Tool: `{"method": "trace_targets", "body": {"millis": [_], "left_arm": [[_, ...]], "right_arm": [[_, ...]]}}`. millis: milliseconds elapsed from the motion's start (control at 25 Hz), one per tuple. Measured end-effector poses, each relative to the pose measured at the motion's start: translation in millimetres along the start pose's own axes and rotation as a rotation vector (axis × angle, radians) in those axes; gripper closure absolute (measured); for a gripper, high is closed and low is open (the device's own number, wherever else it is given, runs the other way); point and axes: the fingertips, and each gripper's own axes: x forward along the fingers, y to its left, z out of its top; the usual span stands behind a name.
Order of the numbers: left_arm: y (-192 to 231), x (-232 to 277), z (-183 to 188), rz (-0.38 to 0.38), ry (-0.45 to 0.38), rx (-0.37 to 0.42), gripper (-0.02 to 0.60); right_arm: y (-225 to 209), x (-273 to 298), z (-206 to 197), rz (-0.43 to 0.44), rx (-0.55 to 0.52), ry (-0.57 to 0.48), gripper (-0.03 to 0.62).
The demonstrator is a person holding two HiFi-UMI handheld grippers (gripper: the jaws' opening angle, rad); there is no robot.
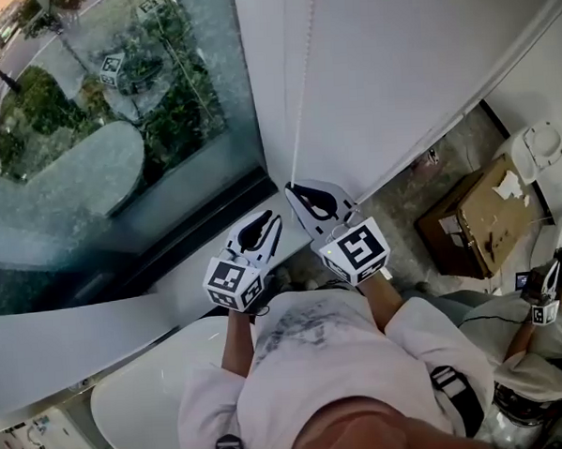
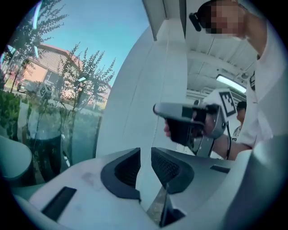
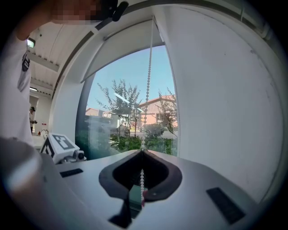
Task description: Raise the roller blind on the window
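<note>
One window (image 1: 88, 135) fills the left of the head view, with trees and a road behind the glass. One roller blind (image 3: 118, 48) shows in the right gripper view as a white sheet that covers only the top of the pane.

The person holds two grippers side by side, low in front of the white wall next to the glass. The left gripper (image 1: 270, 221) points up at that wall. In its own view (image 2: 145, 150) the jaws stand a narrow slot apart, with only the white wall behind the gap and nothing between them.

One bead chain (image 1: 298, 105) hangs down the wall just right of the window's edge. The right gripper (image 1: 290, 187) meets its lower end. In the right gripper view (image 3: 142, 151) the jaw tips are closed on the bead chain (image 3: 147, 90). The chain runs straight up from them to the top corner of the window, and a few beads hang below the tips inside the jaw hollow.

Further right, one cardboard box (image 1: 469, 226) sits on the floor. At the far right edge, another person holds a third gripper (image 1: 552, 284).
</note>
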Motion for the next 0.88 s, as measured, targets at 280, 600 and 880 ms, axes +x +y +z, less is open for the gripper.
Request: {"method": "trace_targets", "body": {"millis": [280,600,880], "left_arm": [[-28.5,-12.2,119.0,-0.072,-0.165,0.147,0.518],[-54.8,7.9,194.3,-0.128,-0.229,0.267,0.518],[-54.7,24.7,206.2,-0.091,-0.189,0.276,0.560]], "right_arm": [[1.0,0.6,0.2,-0.002,0.002,-0.012,0.533],[1.7,0.3,-0.9,0.006,0.000,-0.013,0.533],[9.0,5.5,3.7,0.014,-0.004,-0.010,0.533]]}}
